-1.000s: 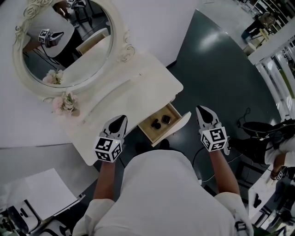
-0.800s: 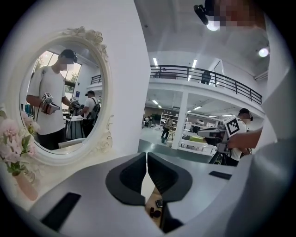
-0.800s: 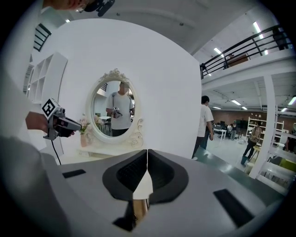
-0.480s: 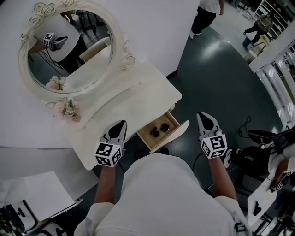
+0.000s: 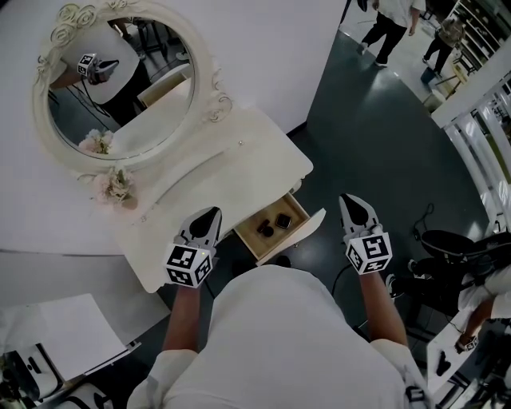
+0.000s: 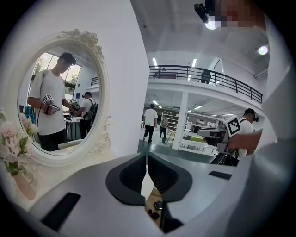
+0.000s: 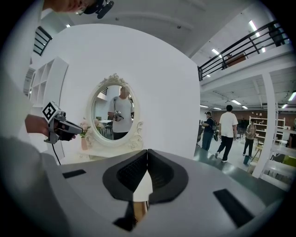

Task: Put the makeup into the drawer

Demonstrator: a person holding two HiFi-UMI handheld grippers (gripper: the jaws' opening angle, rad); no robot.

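Note:
The drawer (image 5: 310, 224) of the white dressing table (image 5: 231, 164) stands pulled out. Two small dark makeup pieces lie in it, one (image 5: 264, 231) to the left and one (image 5: 283, 220) to the right. They also show below the jaws in the left gripper view, the compact (image 6: 158, 204) among them. My left gripper (image 5: 214, 211) hovers over the table's front edge, left of the drawer, shut and empty (image 6: 147, 156). My right gripper (image 5: 348, 197) hangs over the dark floor to the right of the drawer, also shut with nothing in it (image 7: 147, 152).
An oval ornate mirror (image 5: 120, 76) stands at the back of the table, with a vase of pink flowers (image 5: 114, 185) beside it. People walk on the floor at the far right (image 5: 391, 24). Dark gear (image 5: 447, 240) lies on the floor at right.
The left gripper has edged slightly along the table's front edge. People in the background have walked to the right. Both grippers stay shut and the drawer stays open.

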